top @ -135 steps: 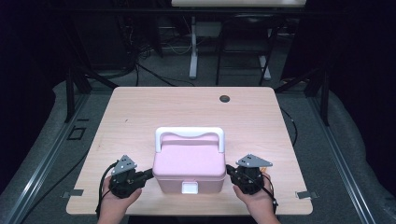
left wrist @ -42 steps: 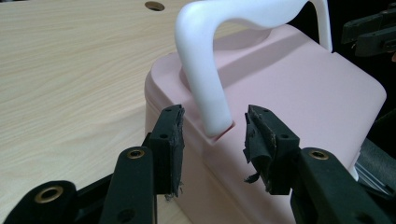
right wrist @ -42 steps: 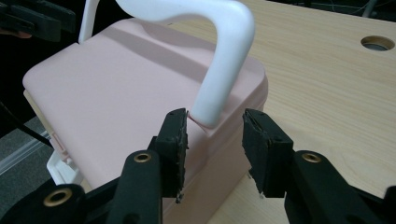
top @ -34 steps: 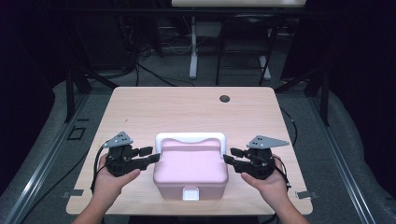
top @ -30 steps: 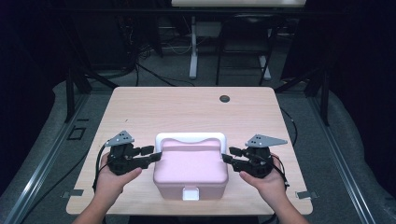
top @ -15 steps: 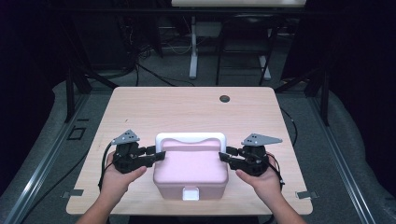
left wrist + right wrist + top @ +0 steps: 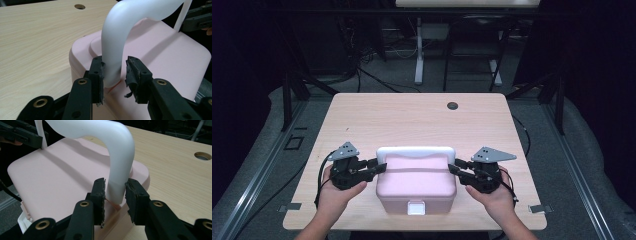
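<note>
- Table: light wood, with a pink box resting near the front edge, its white handle raised upright.
- Left gripper: at the box's left end. Jaws have just been closing and straddle the handle's left leg; one pad touches it, a slight gap shows at the other.
- Right gripper: at the box's right end. Jaws have just been closing; both pads press the handle's right leg.
- Grommet hole: far side of table, well apart from the box.
</note>
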